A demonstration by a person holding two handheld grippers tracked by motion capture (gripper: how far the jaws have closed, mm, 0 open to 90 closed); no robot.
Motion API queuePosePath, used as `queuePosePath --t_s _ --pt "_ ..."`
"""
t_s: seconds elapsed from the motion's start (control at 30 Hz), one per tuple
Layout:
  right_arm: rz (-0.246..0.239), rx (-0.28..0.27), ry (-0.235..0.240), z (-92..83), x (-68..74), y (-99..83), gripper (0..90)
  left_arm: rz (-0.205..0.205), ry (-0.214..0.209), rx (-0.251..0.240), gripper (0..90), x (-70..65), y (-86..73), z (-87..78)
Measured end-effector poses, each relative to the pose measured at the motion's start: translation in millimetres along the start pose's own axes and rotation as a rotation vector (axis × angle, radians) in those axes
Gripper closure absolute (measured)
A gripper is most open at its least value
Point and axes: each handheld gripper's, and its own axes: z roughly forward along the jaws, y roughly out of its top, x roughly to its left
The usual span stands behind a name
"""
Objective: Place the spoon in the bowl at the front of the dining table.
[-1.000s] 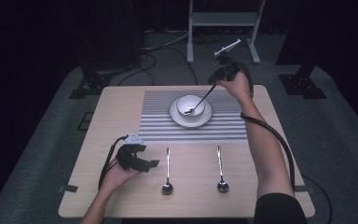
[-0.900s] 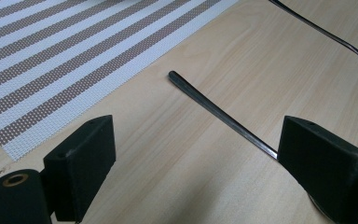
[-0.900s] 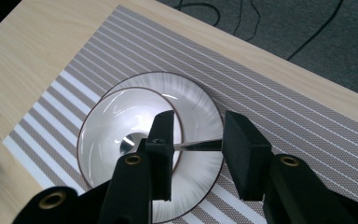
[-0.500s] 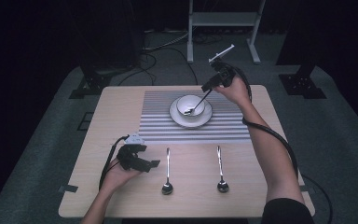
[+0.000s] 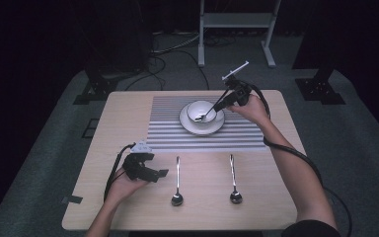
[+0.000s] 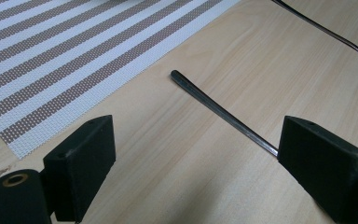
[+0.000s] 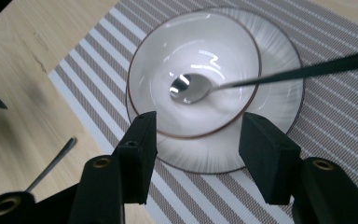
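Right gripper (image 5: 225,100) seen shifted left along far edge of table (image 5: 128,103) versus a second ago; now just beside bowl (image 5: 201,111) on plate (image 5: 190,126), mat (image 5: 163,133) beneath. Jaws apart, nothing clamped. Spoon (image 7: 193,88) left in bowl, handle leaning over rim: release judged done. Left gripper (image 5: 150,173) unmoved near front-left corner, jaws apart, beside second spoon (image 5: 177,182). Third spoon (image 5: 234,180) at front edge.

Bowl (image 5: 201,110) on mat (image 5: 168,133), two spoons (image 5: 177,180) before it.
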Motion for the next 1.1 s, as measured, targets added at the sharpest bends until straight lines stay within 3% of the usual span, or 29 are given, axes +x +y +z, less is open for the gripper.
queuePosePath --t_s 0.4,1.1 --pt "0.005 0.005 0.022 0.4 -2.8 -30.6 39.8 -0.006 0.005 0.0 10.2 0.8 -1.0 0.3" --pt "0.003 0.007 0.071 -1.8 6.2 -71.8 37.5 -0.017 0.012 -0.003 9.8 3.7 -3.0 -2.5"
